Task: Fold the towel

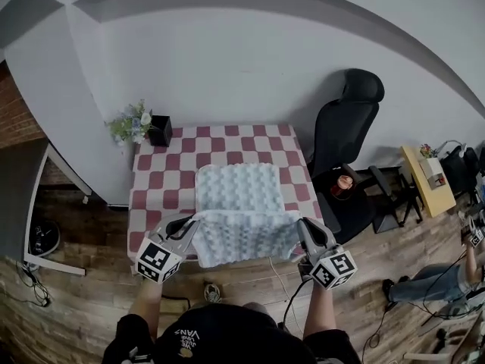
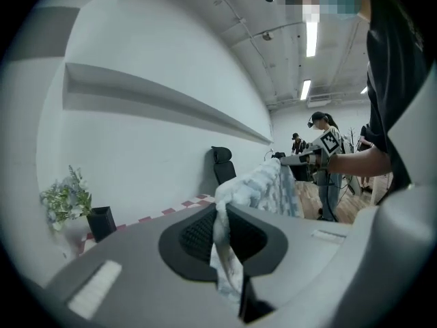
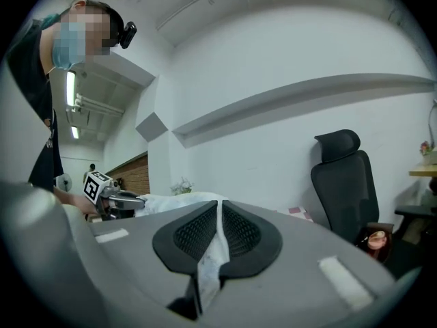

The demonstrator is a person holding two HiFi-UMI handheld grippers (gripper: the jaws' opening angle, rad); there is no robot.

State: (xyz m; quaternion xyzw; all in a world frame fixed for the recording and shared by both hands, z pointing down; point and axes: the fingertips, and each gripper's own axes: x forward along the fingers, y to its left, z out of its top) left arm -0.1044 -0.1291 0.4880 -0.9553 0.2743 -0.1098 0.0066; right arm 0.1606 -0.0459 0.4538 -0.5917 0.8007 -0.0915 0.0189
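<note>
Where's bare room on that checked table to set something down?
Bare: red-and-white checked tablecloth left of the white bumpy towel, and far strip beside the black flower pot. Crowded: near edge, where left gripper and right gripper hold it.

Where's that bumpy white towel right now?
In the head view the towel lies on the checked table, its near edge lifted, one corner pinched in the left tool, the other in the right tool.
</note>
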